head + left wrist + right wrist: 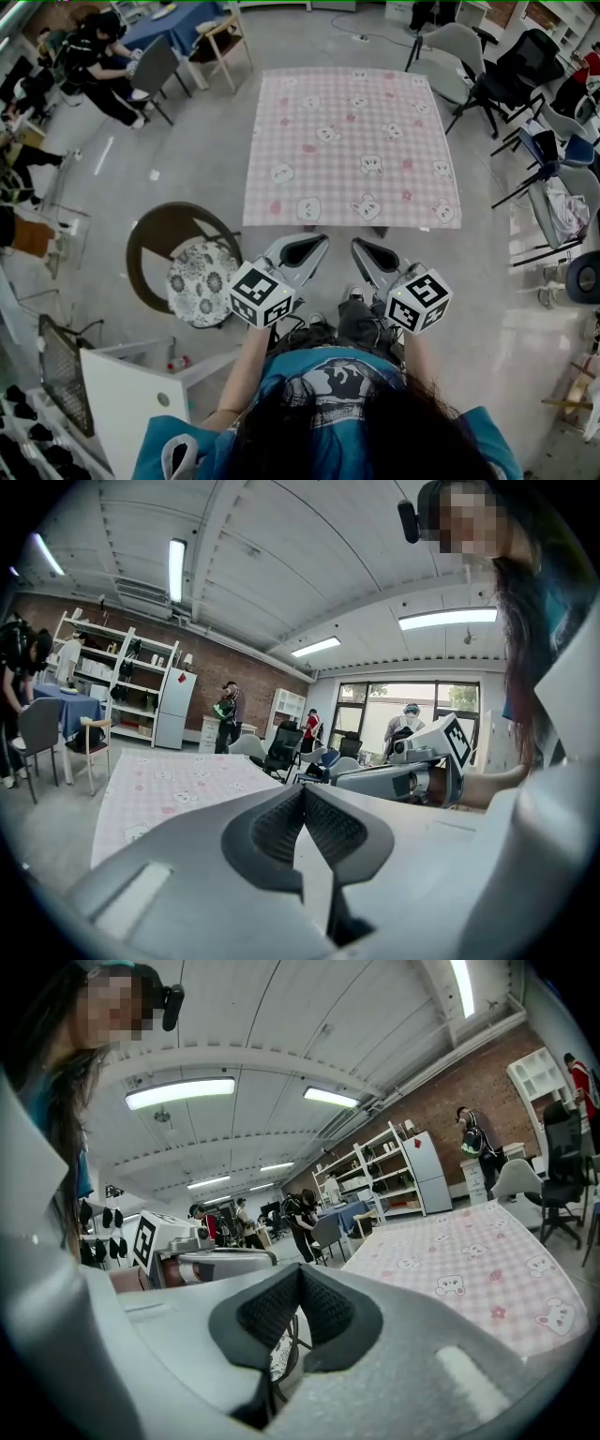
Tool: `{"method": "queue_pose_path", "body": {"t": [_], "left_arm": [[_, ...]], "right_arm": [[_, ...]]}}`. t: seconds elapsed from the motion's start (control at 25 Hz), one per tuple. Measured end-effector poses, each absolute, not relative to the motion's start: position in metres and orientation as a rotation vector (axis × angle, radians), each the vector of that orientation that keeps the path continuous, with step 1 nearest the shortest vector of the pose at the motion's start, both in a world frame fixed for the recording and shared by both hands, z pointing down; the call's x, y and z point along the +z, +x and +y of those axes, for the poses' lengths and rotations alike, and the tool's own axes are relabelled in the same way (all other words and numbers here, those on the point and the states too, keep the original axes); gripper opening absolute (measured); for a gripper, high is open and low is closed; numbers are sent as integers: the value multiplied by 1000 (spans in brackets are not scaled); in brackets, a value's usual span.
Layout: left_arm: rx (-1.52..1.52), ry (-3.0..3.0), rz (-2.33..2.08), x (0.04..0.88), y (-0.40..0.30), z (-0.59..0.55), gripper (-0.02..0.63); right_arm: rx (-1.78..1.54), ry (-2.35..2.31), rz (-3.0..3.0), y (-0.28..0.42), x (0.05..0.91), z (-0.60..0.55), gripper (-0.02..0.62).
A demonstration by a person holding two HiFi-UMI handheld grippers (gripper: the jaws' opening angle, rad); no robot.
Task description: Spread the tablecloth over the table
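Two grippers hover side by side just short of the near edge of the tablecloth (352,150), which lies flat, pink-checked, over the table and hides its top. The left gripper (317,242) and right gripper (359,246) point toward that near edge without touching it. In each gripper view the ribbed jaws meet with nothing between them, so both are closed and empty. The spread looks finished, or nearly so. Likely faults from here are these: a closed tip brushing the near hem would drag the tablecloth toward the person and leave its far side short, and a fresh pinch and tug at one corner alone would skew it or raise a wrinkle. A chair (202,281) with a flowered cushion stands near the tablecloth's near left corner, where a hanging hem could catch.
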State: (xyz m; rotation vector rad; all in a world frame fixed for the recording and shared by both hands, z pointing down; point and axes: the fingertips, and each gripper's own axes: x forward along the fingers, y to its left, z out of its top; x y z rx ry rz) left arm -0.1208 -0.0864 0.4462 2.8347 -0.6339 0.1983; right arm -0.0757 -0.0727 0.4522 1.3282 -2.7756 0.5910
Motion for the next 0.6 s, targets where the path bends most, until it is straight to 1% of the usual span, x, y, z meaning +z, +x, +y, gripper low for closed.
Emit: {"method": "queue_pose_path", "body": {"t": [0.28,0.6], "left_arm": [[188,2846,-630,443,-122,-85,15],[200,2850,-625,444,-122,-85,15]], "right_arm": [[504,1295,-2765,-83,450,-70,0],[477,1298,-2756,-83,450,-70,0]]}}
